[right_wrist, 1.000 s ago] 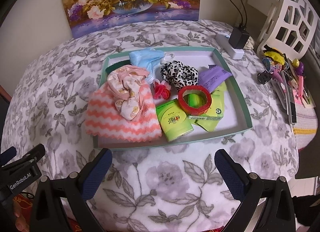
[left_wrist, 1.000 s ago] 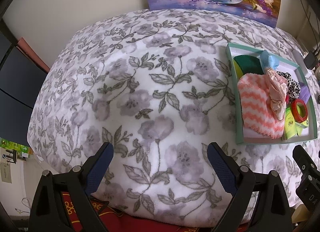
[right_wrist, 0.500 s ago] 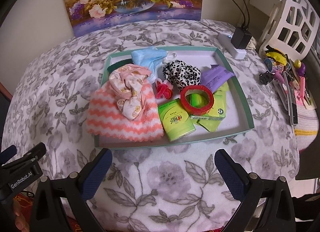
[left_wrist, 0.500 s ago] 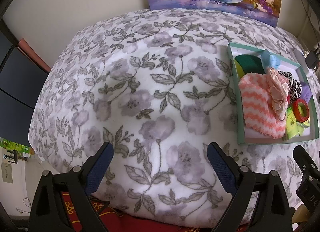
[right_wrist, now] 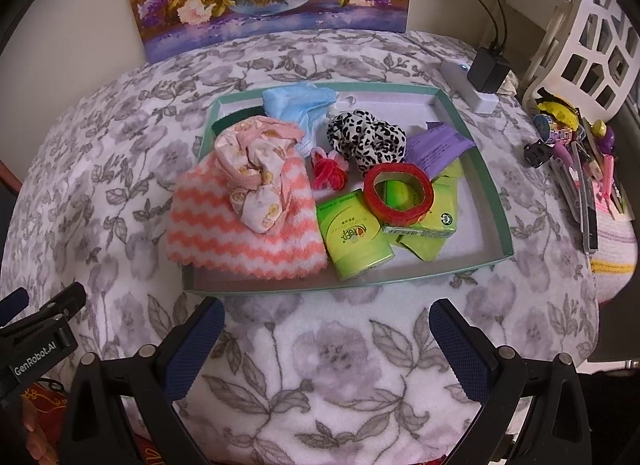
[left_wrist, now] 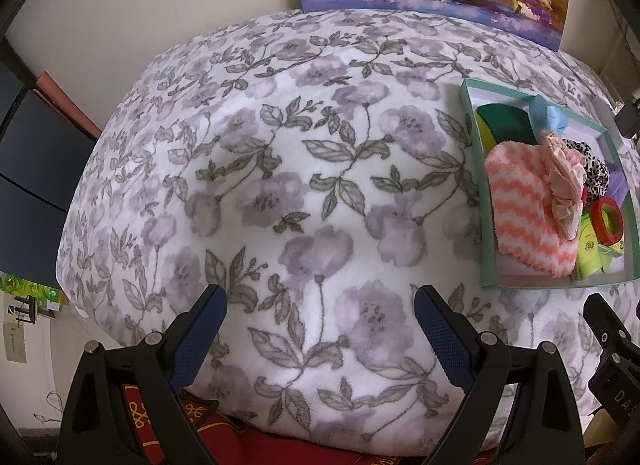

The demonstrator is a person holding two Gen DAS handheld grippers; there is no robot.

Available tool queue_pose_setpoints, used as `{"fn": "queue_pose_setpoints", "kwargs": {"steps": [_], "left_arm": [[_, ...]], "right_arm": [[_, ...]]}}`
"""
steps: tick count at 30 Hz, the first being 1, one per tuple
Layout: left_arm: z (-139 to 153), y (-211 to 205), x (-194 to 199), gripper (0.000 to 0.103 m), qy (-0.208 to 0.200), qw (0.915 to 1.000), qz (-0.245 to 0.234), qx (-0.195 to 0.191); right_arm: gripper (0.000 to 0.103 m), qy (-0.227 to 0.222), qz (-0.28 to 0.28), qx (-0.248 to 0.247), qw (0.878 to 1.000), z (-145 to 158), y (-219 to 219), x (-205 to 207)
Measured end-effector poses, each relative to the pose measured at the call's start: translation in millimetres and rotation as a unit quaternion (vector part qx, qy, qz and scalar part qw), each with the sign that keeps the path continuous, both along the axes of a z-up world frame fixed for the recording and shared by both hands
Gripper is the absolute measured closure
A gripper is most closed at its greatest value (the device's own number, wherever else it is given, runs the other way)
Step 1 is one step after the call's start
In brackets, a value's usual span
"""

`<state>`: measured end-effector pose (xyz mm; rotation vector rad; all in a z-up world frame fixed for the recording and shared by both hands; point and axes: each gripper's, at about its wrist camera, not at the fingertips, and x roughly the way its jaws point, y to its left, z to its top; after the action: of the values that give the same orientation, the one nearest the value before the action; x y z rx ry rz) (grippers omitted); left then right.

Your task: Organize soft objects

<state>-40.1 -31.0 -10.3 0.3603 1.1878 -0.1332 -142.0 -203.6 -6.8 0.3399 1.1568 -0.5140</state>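
1. The left gripper (left_wrist: 320, 307) is hovering over the bare floral blanket (left_wrist: 280, 169), its fingers spread wide and gripping nothing.
2. The right gripper (right_wrist: 326, 319) is hanging just in front of the green tray (right_wrist: 494, 201), fingers wide apart and empty.
3. The striped towel (right_wrist: 244, 233) is lying in the tray's left part, with the pink scrunchie (right_wrist: 256, 169) sitting on top.
4. The leopard scrunchie (right_wrist: 366, 135) is resting behind the red tape roll (right_wrist: 400, 193).

"GenRobot.AI" is showing in white letters on the black left gripper body (right_wrist: 38, 349) at the near left of the right wrist view. Letters "DA" are showing on the black right gripper body (left_wrist: 618, 389) at the near right of the left wrist view. Printing on the green tissue packets (right_wrist: 354, 239) is too small to read.
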Motion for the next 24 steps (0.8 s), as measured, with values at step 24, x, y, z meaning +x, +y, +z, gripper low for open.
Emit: {"fn": "queue_pose_setpoints", "kwargs": {"steps": [24], "left_arm": [[-8.2,-0.7,2.2,0.008,0.016,0.9997,-0.008,-0.019]], "right_arm": [[0.0,0.019,0.007,0.003,1.0,-9.7,-2.8,6.7]]}}
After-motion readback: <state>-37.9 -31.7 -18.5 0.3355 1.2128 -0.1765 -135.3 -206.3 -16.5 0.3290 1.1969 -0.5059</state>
